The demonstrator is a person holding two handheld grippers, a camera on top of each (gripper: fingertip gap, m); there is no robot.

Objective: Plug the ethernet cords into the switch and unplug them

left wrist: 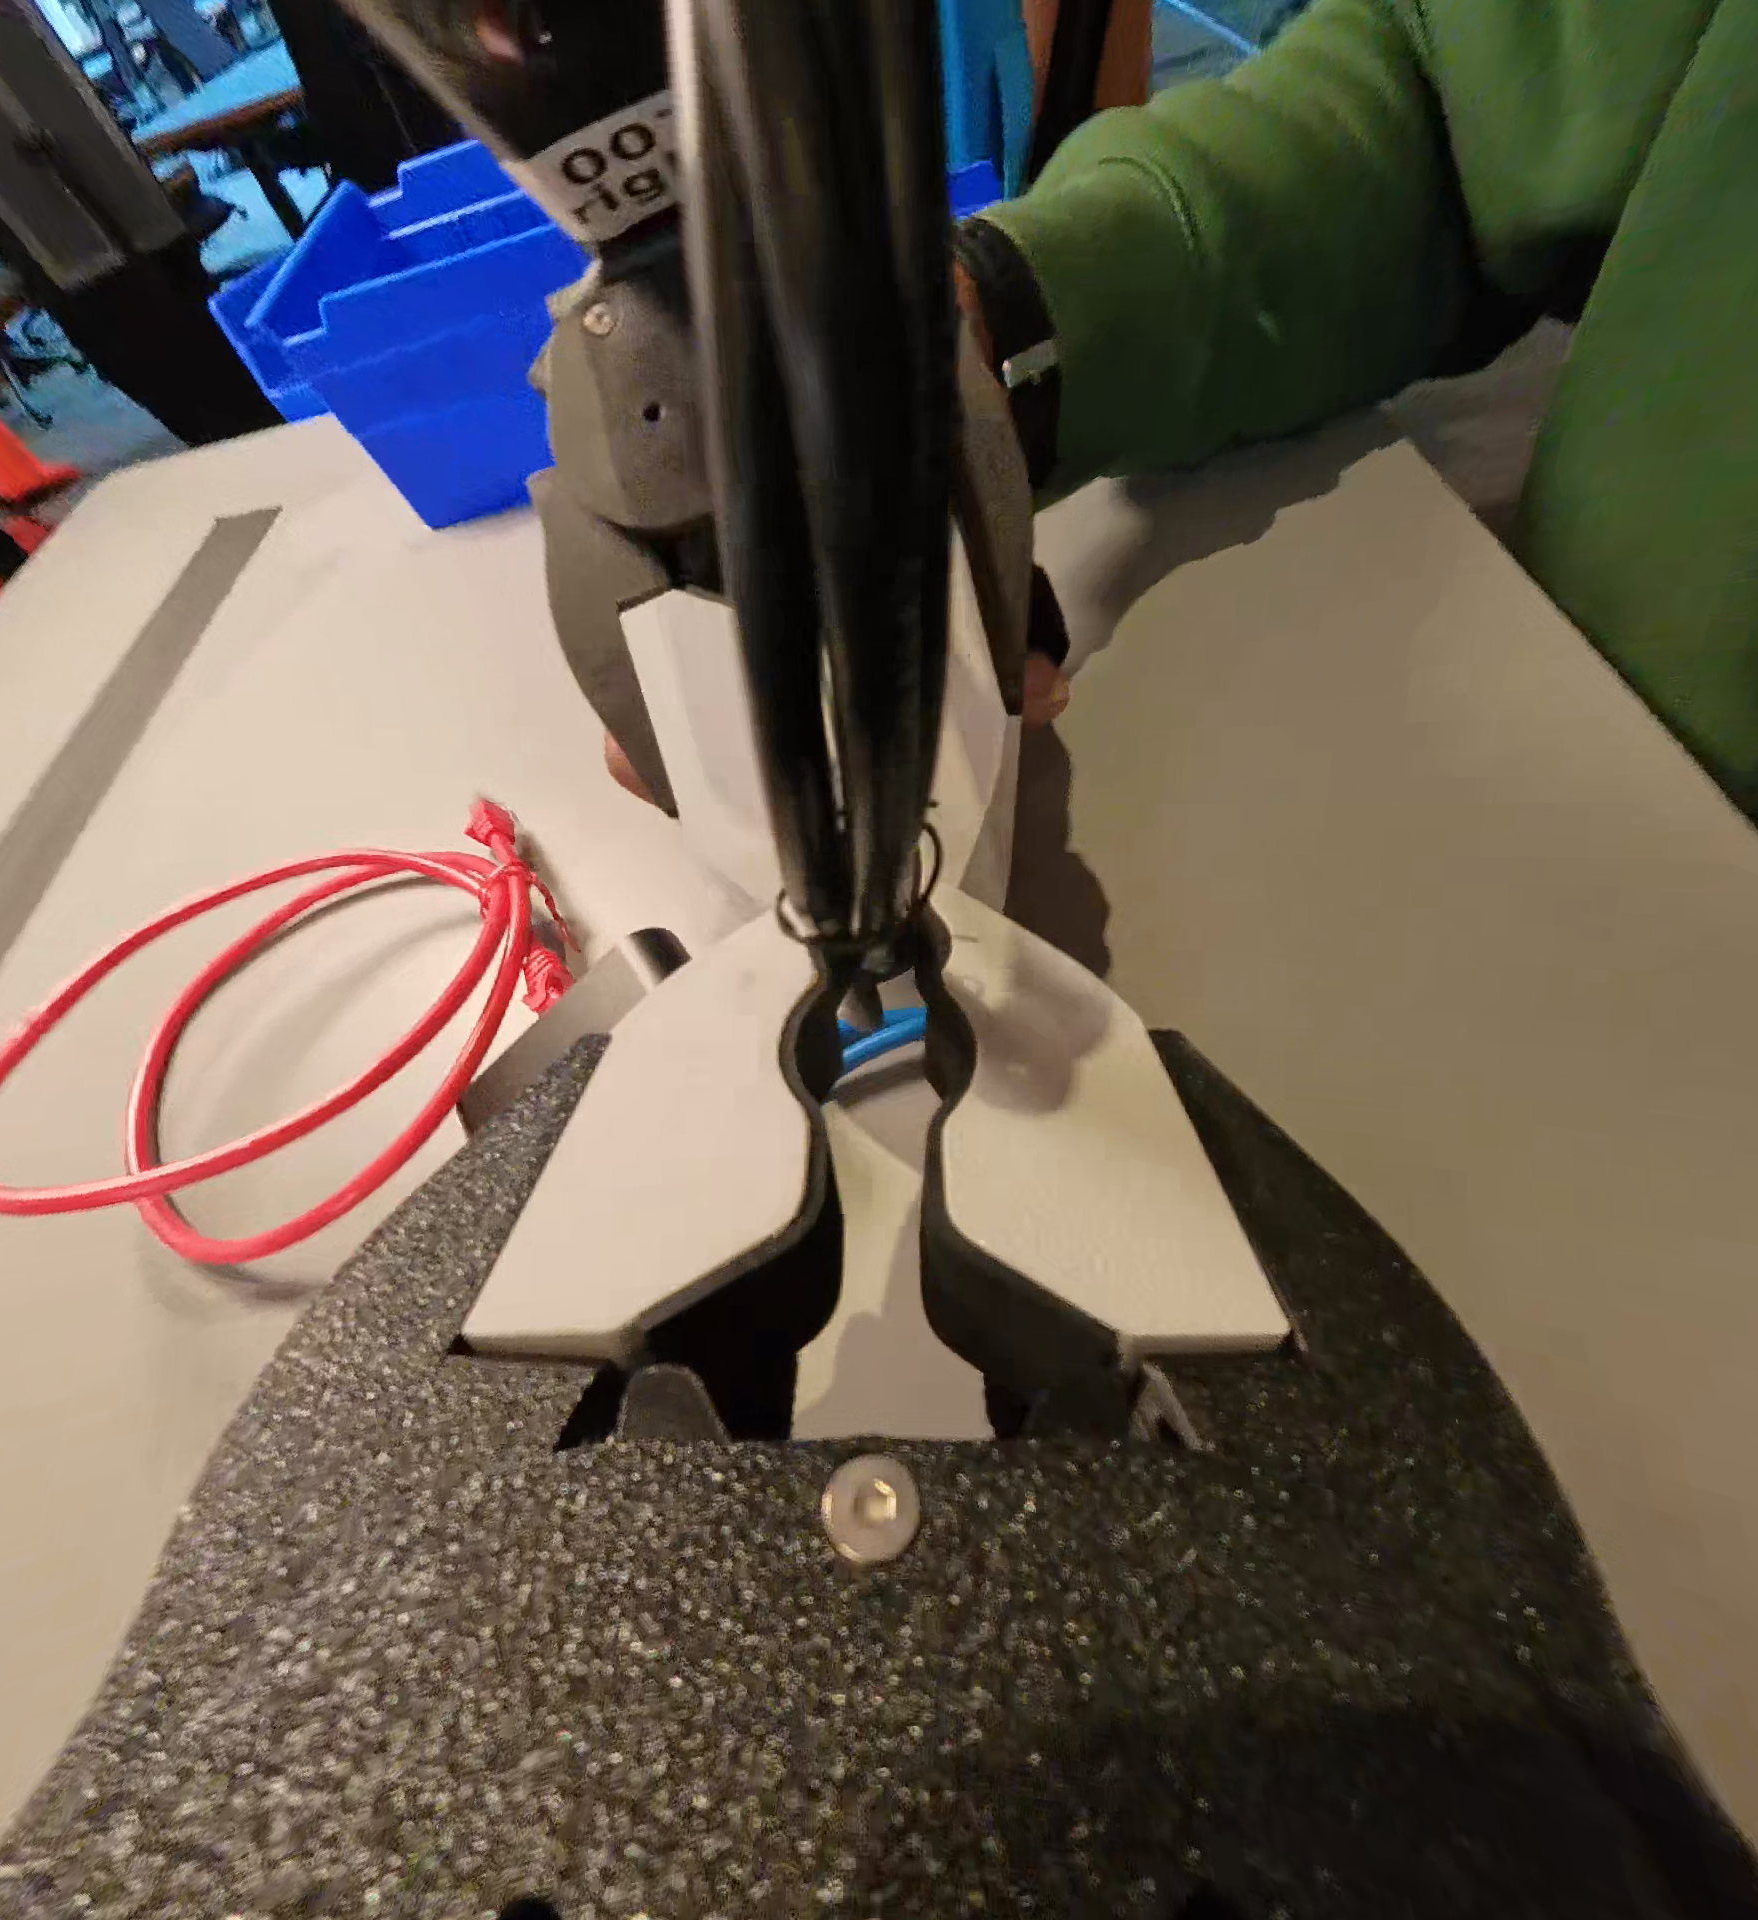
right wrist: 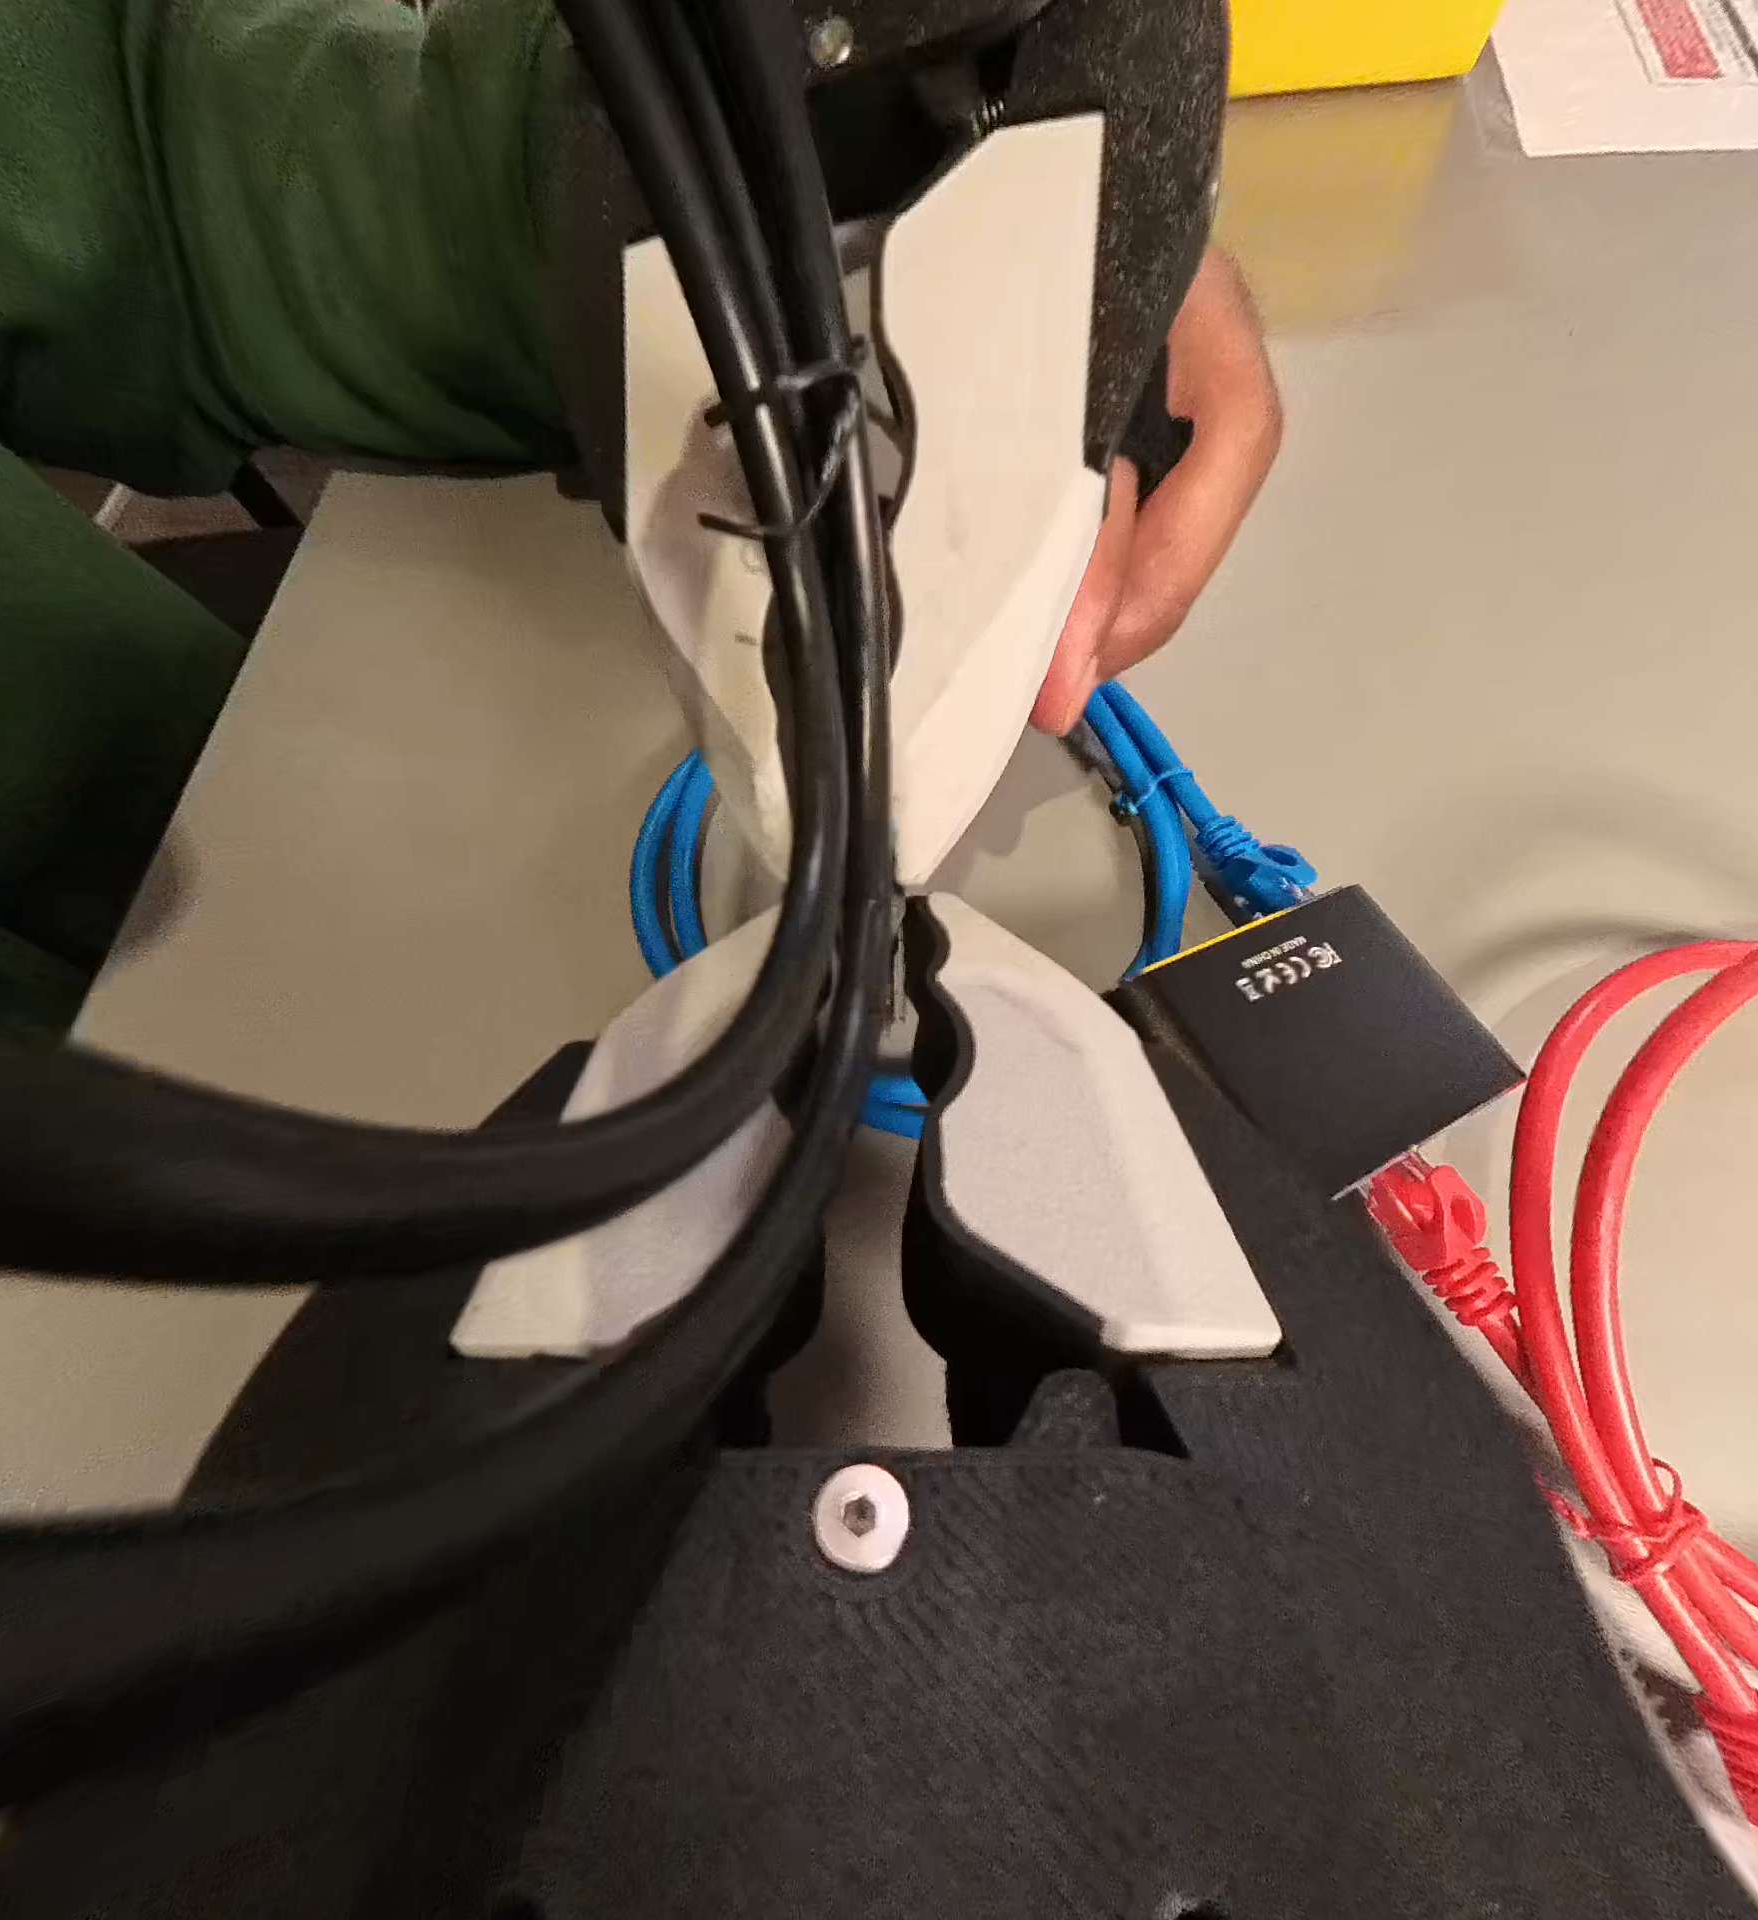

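- Plainly, in the left wrist view, you are at the start of the plugging step. Your left gripper [left wrist: 875, 961] hangs low over the table [left wrist: 1374, 831], its fingers drawn close together. A black cable bundle [left wrist: 833, 520] crosses right over the tips, so I cannot tell whether they are clenched or grasp anything.
- A short arc of the blue cord [left wrist: 870, 1044] shows in the hollow between the fingers. Whether it is pinched or merely lies beneath is hard to make out.
- The red cord [left wrist: 231, 1039] lies coiled and tied to the left. The switch [left wrist: 594, 997] is only a dark corner behind your left finger.
- In the right wrist view, your right gripper [right wrist: 906, 925] meets the left one tip to tip above the blue coil. The bundle hides one finger, so its grip cannot be told either.
- The switch lies just right of the fingers. The blue plug [right wrist: 1254, 857] touches its far end and the red plug [right wrist: 1426, 1226] its near end. The ports face away, so I cannot say whether either is seated.
- My judgement: your next move calls for swinging the bundle aside, then taking one plug by its boot, in line with a port.
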